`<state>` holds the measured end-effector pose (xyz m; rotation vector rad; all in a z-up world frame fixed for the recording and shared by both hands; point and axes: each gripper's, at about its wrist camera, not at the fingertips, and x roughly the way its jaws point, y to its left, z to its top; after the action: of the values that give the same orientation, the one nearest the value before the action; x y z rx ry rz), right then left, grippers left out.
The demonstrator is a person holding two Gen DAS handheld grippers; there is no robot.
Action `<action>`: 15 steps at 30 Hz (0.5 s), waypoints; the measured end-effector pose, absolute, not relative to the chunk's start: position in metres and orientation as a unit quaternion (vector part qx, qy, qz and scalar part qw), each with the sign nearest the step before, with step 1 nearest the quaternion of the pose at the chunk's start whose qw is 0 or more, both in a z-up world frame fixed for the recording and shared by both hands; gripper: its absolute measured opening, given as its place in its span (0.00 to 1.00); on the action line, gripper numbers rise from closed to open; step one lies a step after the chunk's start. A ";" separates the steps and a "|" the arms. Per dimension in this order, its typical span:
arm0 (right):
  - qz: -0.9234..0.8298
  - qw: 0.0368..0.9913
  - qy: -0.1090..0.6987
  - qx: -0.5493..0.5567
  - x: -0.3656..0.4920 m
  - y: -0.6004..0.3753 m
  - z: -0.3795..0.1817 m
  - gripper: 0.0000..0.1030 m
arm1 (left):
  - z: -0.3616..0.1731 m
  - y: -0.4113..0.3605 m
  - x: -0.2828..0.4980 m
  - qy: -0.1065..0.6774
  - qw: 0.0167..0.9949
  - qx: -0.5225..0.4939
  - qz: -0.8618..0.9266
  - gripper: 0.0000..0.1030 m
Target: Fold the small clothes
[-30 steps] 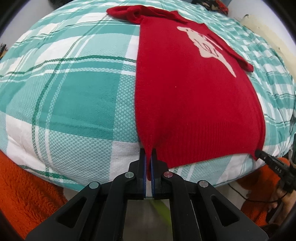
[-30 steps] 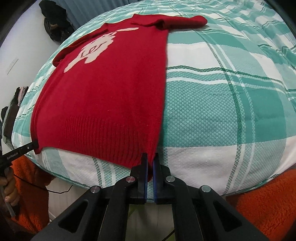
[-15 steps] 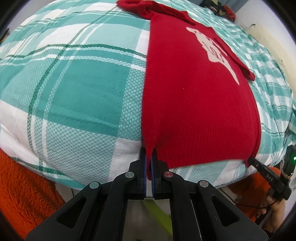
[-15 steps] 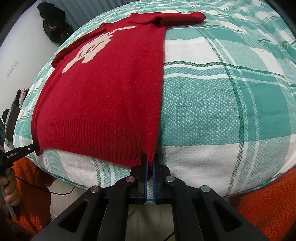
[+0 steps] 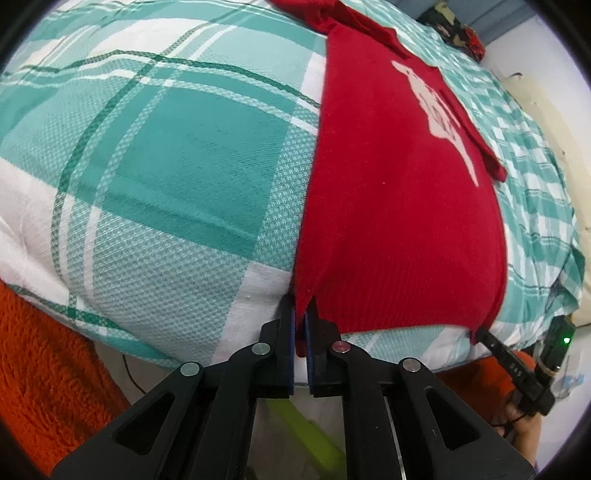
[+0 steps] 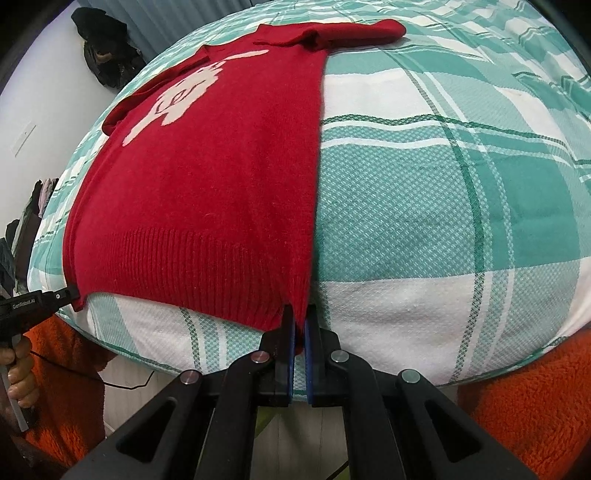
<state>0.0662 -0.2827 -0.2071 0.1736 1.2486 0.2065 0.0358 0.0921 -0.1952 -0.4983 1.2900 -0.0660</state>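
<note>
A small red knit sweater (image 5: 399, 192) with a pale pink figure on its chest lies flat on a bed, hem at the near edge, sleeves at the far end. My left gripper (image 5: 300, 306) is shut on the hem's left corner. My right gripper (image 6: 298, 314) is shut on the hem's right corner of the sweater (image 6: 221, 177). The right gripper also shows at the right of the left wrist view (image 5: 484, 334), and the left gripper at the left of the right wrist view (image 6: 72, 293). The hem is pulled taut between them.
The bed (image 5: 166, 166) has a teal, white and green plaid cover (image 6: 443, 192). Orange fleece (image 5: 44, 369) fills the lower corners (image 6: 524, 406). Dark clothes (image 6: 103, 48) sit by the wall at the far left, more dark items at the far right (image 5: 458, 33).
The sweater has slid a little toward the bed's near edge, and both grippers sit closer to the mattress. Both keep their hold on the hem corners.
</note>
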 end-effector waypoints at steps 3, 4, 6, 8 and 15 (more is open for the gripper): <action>0.092 0.800 0.585 0.093 0.066 -0.287 -0.208 0.04 | -0.190 0.098 0.026 0.590 0.772 -0.235 -0.026 0.25; 0.091 0.799 0.585 0.106 0.066 -0.291 -0.209 0.04 | -0.187 0.101 0.024 0.590 0.772 -0.235 -0.018 0.33; 0.092 0.796 0.584 0.132 0.064 -0.298 -0.207 0.19 | -0.181 0.105 0.019 0.582 0.779 -0.234 -0.003 0.41; 0.086 0.793 0.585 0.149 0.059 -0.307 -0.203 0.39 | -0.167 0.111 0.013 0.559 0.797 -0.226 0.025 0.40; 0.088 0.859 0.500 0.070 0.065 -0.298 -0.135 0.38 | -0.120 0.080 0.036 0.468 0.873 -0.134 0.023 0.41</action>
<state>0.0646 -0.2976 -0.1346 0.1465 1.0507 0.1846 0.0358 0.0797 -0.1196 -0.2804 0.9783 0.0481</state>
